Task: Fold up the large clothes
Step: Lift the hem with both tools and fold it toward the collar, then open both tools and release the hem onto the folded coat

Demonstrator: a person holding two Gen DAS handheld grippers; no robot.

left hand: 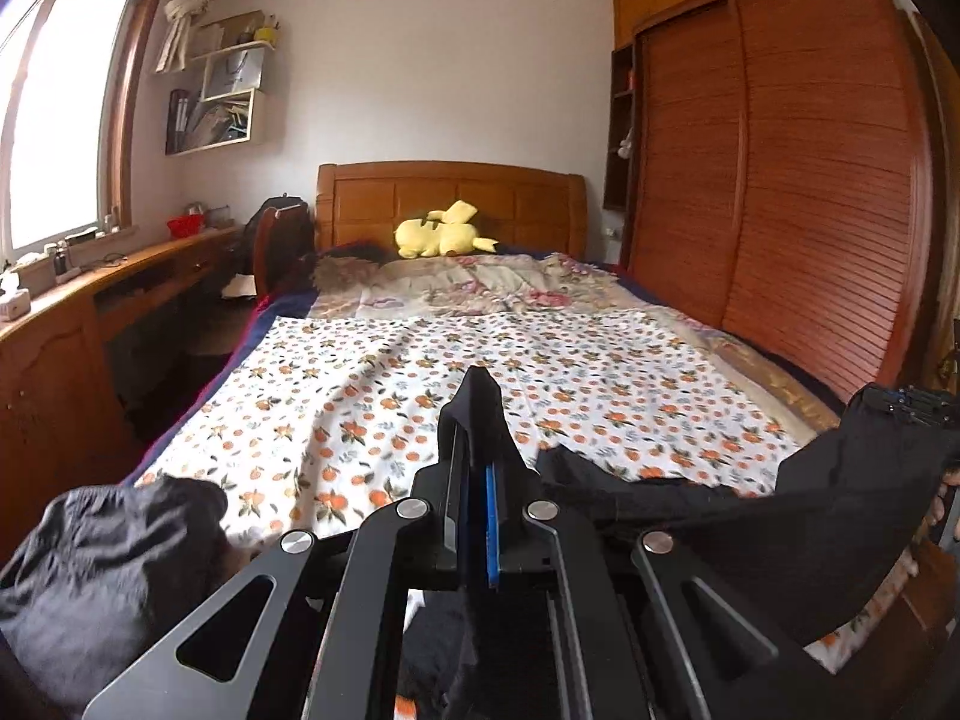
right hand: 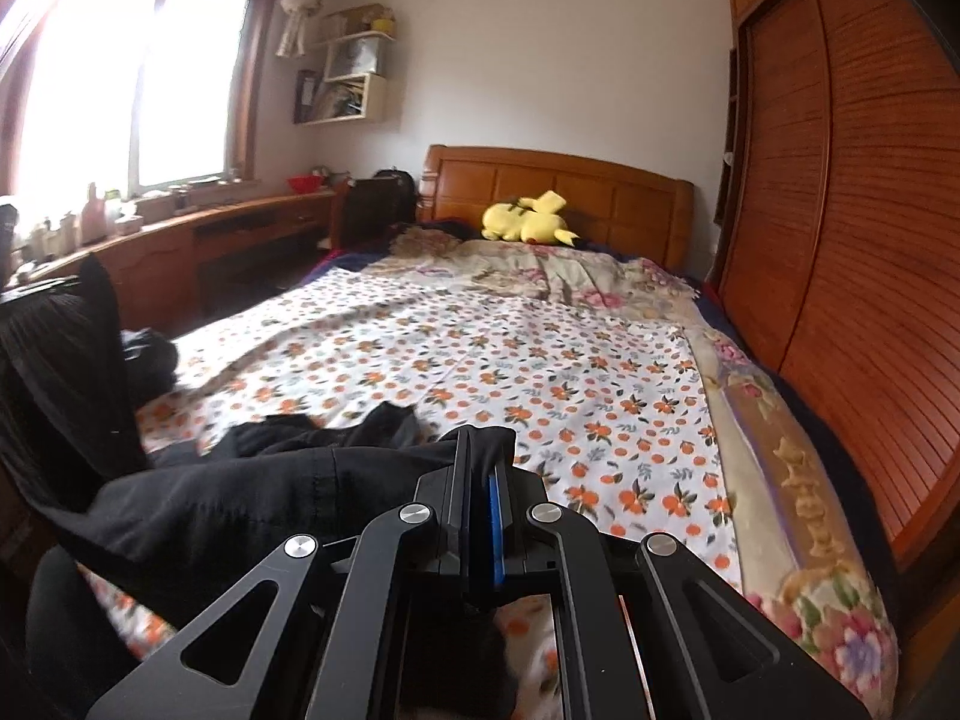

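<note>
A large black garment [left hand: 780, 516] hangs stretched between my two grippers above the near end of the bed. My left gripper [left hand: 477, 396] is shut on one edge of it; black cloth pokes out past the fingertips. My right gripper [right hand: 483, 444] is shut on another edge of the garment [right hand: 252, 498], which drapes to the left toward the other gripper [right hand: 66, 324]. The right gripper also shows at the far right of the left wrist view [left hand: 918, 405]. Part of the cloth trails on the sheet [right hand: 336, 426].
The bed has a white sheet with orange fruit print [left hand: 450, 372] and a floral quilt [left hand: 480, 282] farther back. A yellow plush toy [left hand: 441, 234] lies by the wooden headboard [left hand: 450, 192]. A wooden wardrobe [left hand: 780, 180] stands right, a desk [left hand: 90, 294] left. Another dark cloth bundle [left hand: 102, 564] lies at bottom left.
</note>
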